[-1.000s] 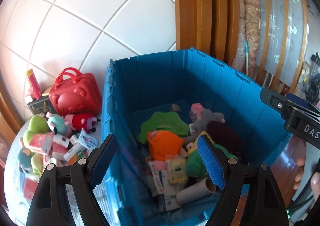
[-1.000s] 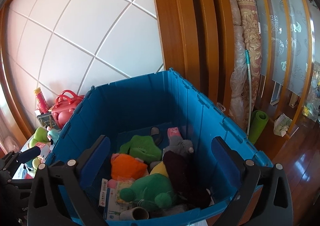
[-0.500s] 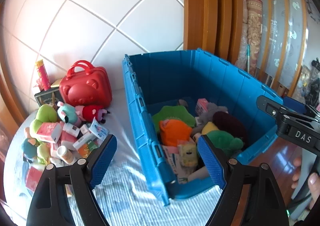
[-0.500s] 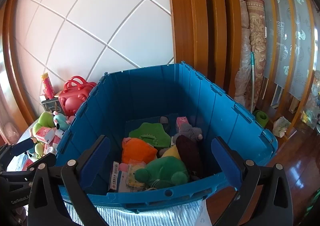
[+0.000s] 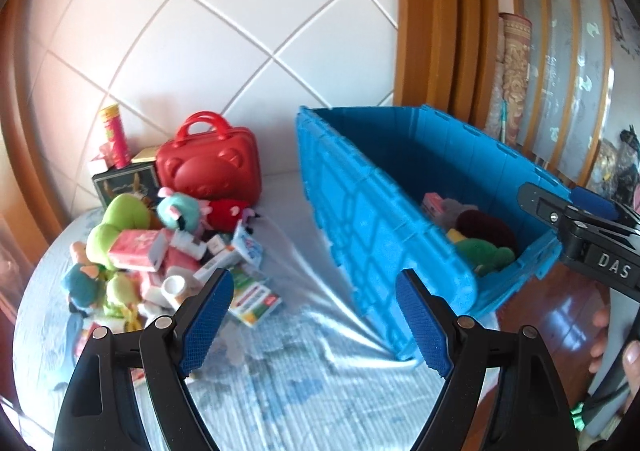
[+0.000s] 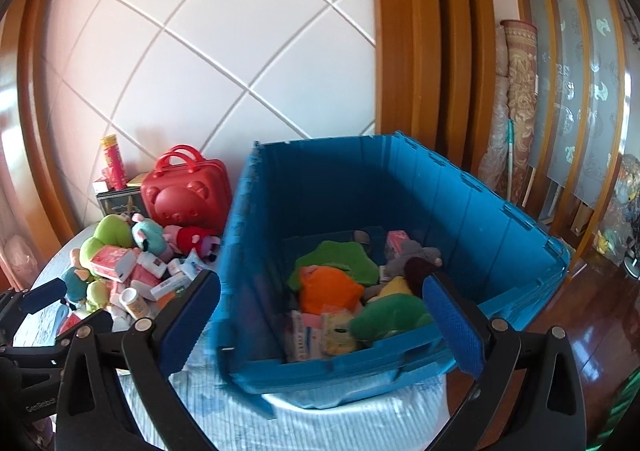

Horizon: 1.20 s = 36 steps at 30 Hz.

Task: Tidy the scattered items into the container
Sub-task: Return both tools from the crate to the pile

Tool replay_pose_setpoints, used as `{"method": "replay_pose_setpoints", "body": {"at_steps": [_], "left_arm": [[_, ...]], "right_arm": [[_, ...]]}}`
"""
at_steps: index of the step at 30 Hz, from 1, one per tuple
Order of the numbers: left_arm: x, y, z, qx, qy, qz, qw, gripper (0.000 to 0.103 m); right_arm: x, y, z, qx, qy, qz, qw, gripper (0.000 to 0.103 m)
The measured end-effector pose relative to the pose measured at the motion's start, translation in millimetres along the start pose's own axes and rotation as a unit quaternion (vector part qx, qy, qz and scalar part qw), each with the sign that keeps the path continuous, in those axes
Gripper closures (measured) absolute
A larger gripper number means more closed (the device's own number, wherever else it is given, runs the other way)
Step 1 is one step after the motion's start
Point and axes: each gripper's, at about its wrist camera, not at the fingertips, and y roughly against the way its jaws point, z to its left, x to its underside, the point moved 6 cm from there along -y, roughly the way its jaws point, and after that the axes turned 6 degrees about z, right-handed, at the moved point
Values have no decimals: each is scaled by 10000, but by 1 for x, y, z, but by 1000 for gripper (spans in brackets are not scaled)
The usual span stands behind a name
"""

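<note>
Closest in, the left gripper (image 5: 316,315) hangs with its jaws spread wide and nothing between them, over the pale striped tablecloth (image 5: 304,379). The right gripper (image 6: 320,315) is just as wide and just as empty, hovering at the near rim of the blue crate (image 6: 400,367).

A little further out on the left, there's the pile of scattered items (image 5: 160,263): small boxes, a white bottle, a green plush (image 5: 114,227), all jumbled and touching, with a green-and-white box (image 5: 256,301) nearest the left fingers. Behind the heap stands a red bear case (image 5: 210,165).

The crate sits at the table's right side, already holding an orange plush (image 6: 330,291), green toys and cartons, with plenty of room left.

The risk from here, I'd say, is in that heap. Things overlap so tightly that closing on one box may pinch a neighbour or nudge others off the rounded table edge. The plush toys look soft and may slip from a shallow grip. And the crate's near corner seems to overhang the table, so bumping its rim could shift it.
</note>
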Motion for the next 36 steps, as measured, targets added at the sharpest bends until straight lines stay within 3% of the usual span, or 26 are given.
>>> {"method": "replay_pose_setpoints", "body": {"at_steps": [10,17,22,28,36], "left_arm": [[57,19,134,-304,618,182,9975,17],[96,6,231,-850,1369,583,9852,17],[120,-9,290,-1488,1828,802,9685,17],[148,-32,336,-2065,1979,1311,9492,17],[217,-66,398,-2289,2449,2055,9195,17]], "right_arm": [[25,11,133,-491,370,13,9981,0],[41,-22,222,-1009,890,460,9898,0],[51,-55,277,-1408,1256,770,9790,0],[70,-109,329,-1902,1454,1393,9609,0],[124,-165,383,-1978,1875,2205,9365,0]]}}
